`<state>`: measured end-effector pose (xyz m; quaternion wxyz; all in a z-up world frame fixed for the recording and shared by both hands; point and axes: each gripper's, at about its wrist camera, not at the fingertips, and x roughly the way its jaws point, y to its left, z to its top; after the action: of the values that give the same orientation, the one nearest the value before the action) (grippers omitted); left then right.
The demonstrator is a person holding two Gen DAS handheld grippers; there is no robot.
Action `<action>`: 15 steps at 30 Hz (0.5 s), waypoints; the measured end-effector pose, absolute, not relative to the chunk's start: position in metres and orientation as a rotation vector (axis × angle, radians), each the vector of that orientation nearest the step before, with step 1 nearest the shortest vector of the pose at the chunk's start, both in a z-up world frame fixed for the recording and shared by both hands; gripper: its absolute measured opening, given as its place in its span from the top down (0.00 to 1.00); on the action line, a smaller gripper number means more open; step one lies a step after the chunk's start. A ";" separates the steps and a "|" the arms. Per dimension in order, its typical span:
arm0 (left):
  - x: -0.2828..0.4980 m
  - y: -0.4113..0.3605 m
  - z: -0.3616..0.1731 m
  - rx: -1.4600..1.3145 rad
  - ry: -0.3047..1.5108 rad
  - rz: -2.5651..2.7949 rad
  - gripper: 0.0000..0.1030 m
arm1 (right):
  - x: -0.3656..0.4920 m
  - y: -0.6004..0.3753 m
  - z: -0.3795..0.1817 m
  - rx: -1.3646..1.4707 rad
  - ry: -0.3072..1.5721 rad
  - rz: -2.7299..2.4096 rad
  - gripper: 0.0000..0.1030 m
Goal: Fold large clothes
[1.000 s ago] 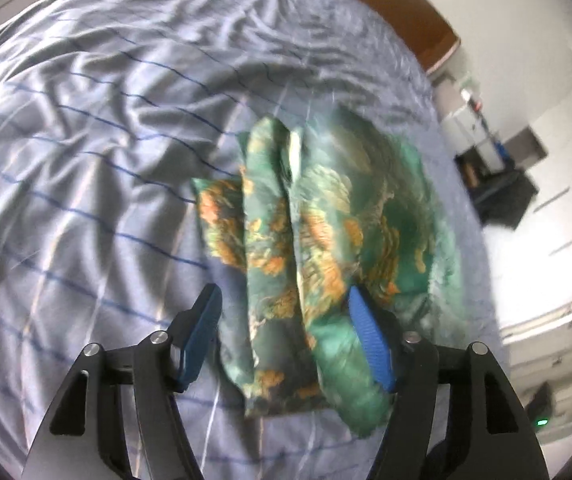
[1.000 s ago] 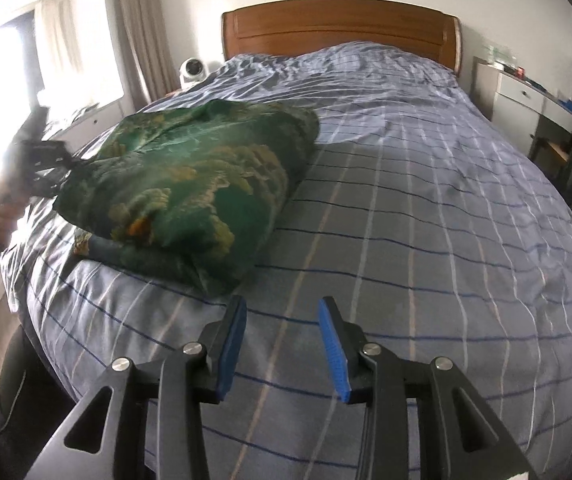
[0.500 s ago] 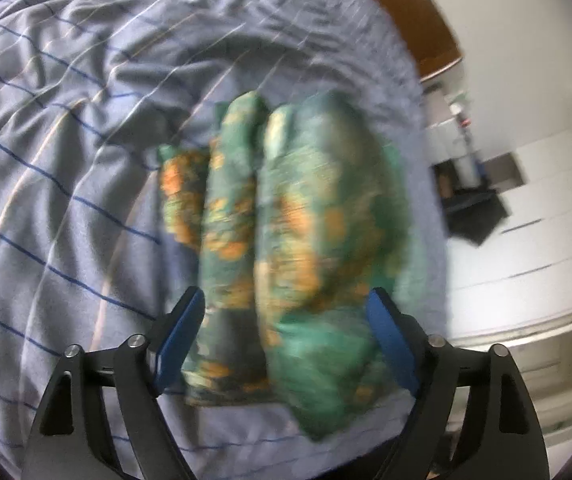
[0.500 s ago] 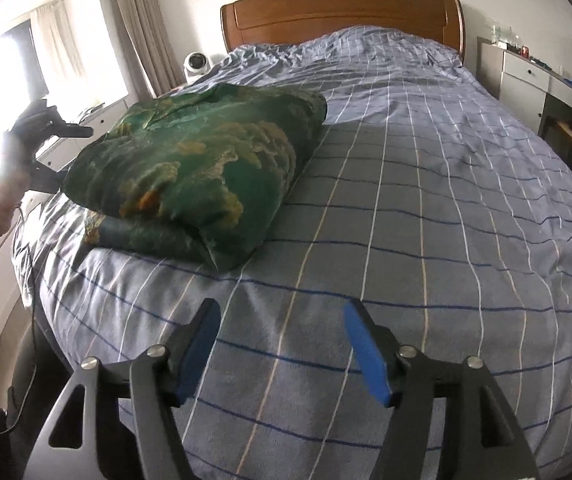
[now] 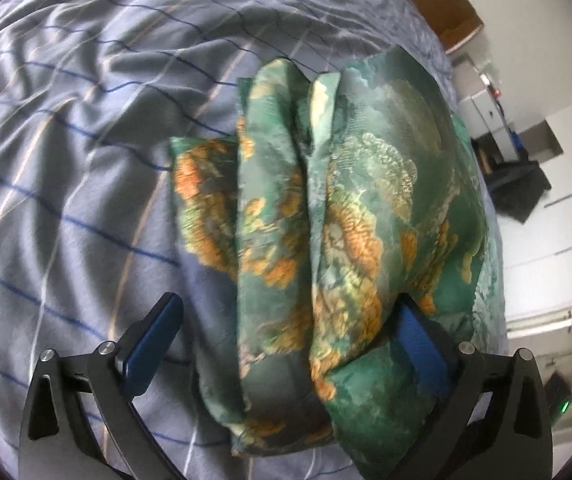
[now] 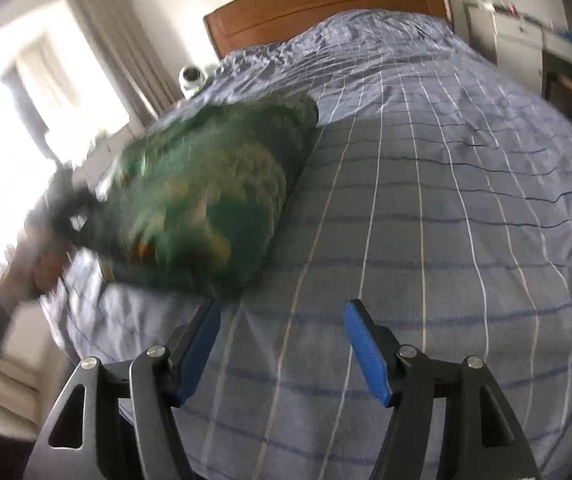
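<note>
A folded green garment with orange print (image 5: pixel 346 200) lies on the blue striped bed (image 5: pixel 66 160), near its edge. My left gripper (image 5: pixel 286 300) straddles the bundle's near end, and its jaws are opening wide. The left pad (image 5: pixel 154 336) stands clear of the cloth, while a fold drapes over the right pad (image 5: pixel 418 344). In the right wrist view the garment (image 6: pixel 206 192) is blurred, with a hand holding the left gripper (image 6: pixel 66 200) at its far left end. My right gripper (image 6: pixel 282 308) hovers open over the bed (image 6: pixel 446 200), just off the bundle's near corner, nothing between its fingers.
A wooden headboard (image 6: pixel 326 4) closes the far end of the bed. A small white round device (image 6: pixel 191 76) sits by the curtain (image 6: pixel 126 52) and bright window. A white cabinet (image 6: pixel 518 40) stands at the right. The bed edge drops off beside the garment.
The left jaws spread wider and moved down and in around the garment's near end. The right jaws opened from narrow to wide, and that gripper rolled and shifted toward the bundle.
</note>
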<state>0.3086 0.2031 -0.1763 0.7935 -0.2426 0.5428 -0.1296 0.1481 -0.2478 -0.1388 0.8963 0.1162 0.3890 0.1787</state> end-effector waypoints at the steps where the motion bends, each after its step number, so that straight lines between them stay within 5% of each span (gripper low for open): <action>1: 0.312 0.200 -0.178 -0.512 1.173 -0.288 0.00 | 0.155 -0.253 -0.135 0.273 0.802 0.380 0.36; 15: 0.322 0.208 -0.205 -0.621 1.203 -0.365 0.00 | 0.291 -0.223 -0.179 0.623 0.962 0.677 0.35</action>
<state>0.3216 0.2077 -0.2050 0.7643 -0.2855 0.5534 -0.1677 0.2911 -0.2231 -0.1792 0.7865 0.2891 0.4462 0.3142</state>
